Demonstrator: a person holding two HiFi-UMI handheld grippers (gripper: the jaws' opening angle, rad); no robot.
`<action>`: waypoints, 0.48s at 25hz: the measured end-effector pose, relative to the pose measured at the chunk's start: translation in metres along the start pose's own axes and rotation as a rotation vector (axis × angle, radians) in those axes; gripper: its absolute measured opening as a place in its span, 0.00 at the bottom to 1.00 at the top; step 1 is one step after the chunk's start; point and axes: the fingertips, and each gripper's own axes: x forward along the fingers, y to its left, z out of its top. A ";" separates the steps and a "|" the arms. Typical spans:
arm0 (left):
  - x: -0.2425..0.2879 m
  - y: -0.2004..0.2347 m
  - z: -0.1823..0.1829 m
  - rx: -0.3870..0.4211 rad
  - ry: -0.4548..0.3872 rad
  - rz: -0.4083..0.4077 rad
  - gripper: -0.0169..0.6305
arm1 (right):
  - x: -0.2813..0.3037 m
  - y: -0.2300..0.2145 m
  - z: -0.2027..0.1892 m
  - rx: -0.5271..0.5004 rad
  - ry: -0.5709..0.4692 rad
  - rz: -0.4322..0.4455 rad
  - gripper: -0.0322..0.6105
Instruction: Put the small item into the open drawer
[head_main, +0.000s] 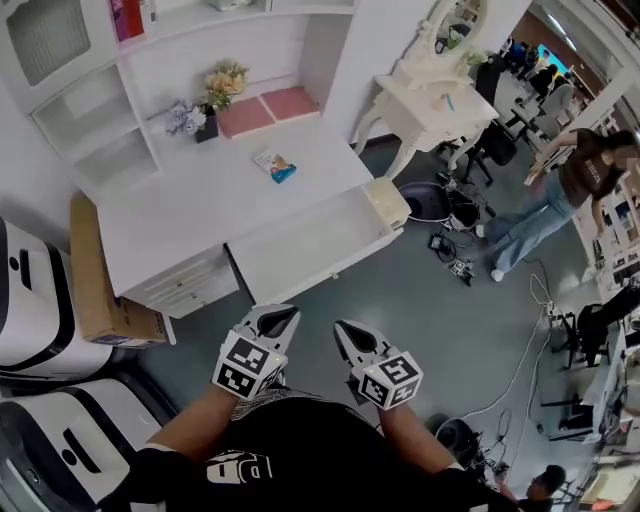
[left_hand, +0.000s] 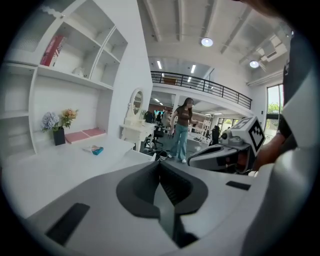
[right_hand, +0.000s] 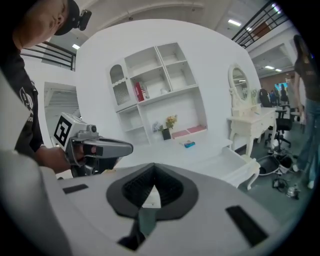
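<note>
The small item (head_main: 275, 165), a blue and white packet, lies on the white desk (head_main: 190, 215) toward its back right. It also shows in the left gripper view (left_hand: 94, 149) and the right gripper view (right_hand: 189, 144). The open drawer (head_main: 320, 240) juts out from the desk's front right, and its inside is bare. My left gripper (head_main: 275, 322) and right gripper (head_main: 352, 335) hover side by side close to my body, over the floor in front of the drawer. Both are shut and hold nothing. The left gripper's jaws (left_hand: 162, 170) and the right gripper's jaws (right_hand: 151, 172) meet with nothing between them.
A flower pot (head_main: 205, 120) and pink pads (head_main: 268, 108) sit at the desk's back. A cardboard box (head_main: 100, 290) leans at the desk's left, beside white machines (head_main: 30, 300). A white dressing table (head_main: 430, 100) stands to the right. A person (head_main: 570, 190) walks at far right, with cables (head_main: 450, 250) on the floor.
</note>
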 end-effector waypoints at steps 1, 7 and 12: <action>0.003 0.012 0.005 0.003 -0.003 -0.001 0.05 | 0.012 -0.002 0.008 -0.009 0.004 0.003 0.06; 0.019 0.083 0.031 -0.007 -0.046 0.016 0.05 | 0.073 -0.018 0.037 -0.077 0.062 -0.006 0.06; 0.023 0.124 0.033 -0.010 -0.038 0.035 0.05 | 0.116 -0.022 0.048 -0.066 0.096 0.012 0.06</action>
